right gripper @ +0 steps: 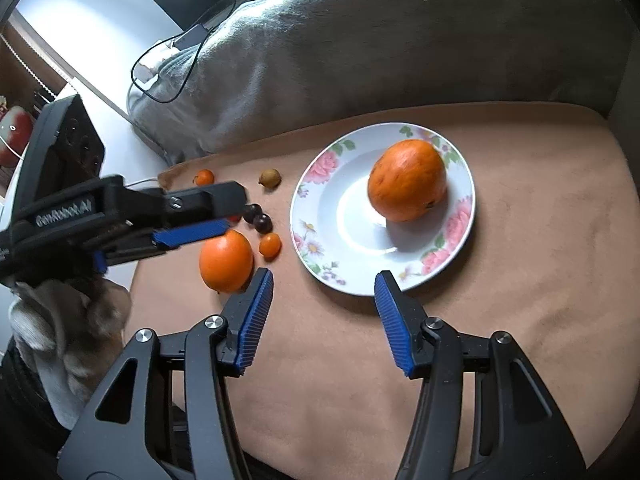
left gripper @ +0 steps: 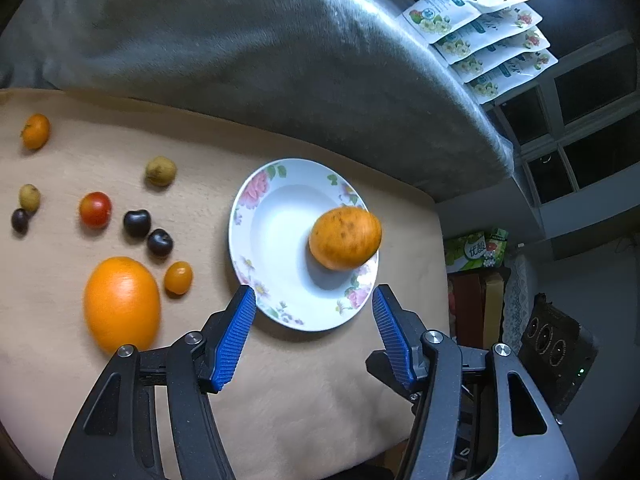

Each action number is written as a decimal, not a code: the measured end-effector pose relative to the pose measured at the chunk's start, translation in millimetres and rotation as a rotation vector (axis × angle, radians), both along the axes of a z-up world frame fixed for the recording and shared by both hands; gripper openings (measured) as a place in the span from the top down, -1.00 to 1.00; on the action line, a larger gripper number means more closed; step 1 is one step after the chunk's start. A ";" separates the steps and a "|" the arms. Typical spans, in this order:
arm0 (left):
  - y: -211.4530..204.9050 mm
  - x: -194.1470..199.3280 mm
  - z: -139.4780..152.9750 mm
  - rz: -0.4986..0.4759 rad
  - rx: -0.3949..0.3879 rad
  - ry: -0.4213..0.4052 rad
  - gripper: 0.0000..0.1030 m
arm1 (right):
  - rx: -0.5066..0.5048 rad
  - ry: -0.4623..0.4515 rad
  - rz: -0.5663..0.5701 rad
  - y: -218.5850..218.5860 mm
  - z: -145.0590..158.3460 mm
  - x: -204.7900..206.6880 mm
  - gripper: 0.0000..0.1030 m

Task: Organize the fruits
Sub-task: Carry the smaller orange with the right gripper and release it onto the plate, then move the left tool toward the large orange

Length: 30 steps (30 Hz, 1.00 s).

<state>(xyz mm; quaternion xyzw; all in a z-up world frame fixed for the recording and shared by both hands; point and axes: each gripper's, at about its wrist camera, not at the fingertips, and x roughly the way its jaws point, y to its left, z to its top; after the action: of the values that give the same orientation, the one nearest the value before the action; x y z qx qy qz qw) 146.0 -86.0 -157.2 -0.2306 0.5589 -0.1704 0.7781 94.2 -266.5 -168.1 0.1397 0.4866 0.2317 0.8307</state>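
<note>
My left gripper [left gripper: 314,298] hangs released, nothing between its blue ribbed pads, just above the near rim of the white floral-rimmed ceramic plate [left gripper: 256,216]. My right gripper [right gripper: 324,280] is likewise unclenched and empty. One speckled orange round fruit [left gripper: 345,238] lies on the plate. On the tan cloth surface [left gripper: 312,392] to the left, a large smooth orange [left gripper: 122,304] sits among small tomatoes and dark cherries. Judgement: the orange is firm, fairly heavy and slick, so grip across its widest part; the cherries are soft and will roll. In the right view my left gripper hides some small fruits.
</note>
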 end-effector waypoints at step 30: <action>97.7 -67.1 -30.6 0.024 0.211 -0.051 -0.20 | 0.000 0.036 0.030 67.7 8.4 4.9 -0.55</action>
<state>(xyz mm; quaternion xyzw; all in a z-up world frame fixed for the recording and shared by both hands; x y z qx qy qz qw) 78.8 11.7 -187.8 -0.1498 0.5509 -0.1072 0.8140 99.1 -198.9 -159.7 0.1365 0.5035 0.2418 0.8182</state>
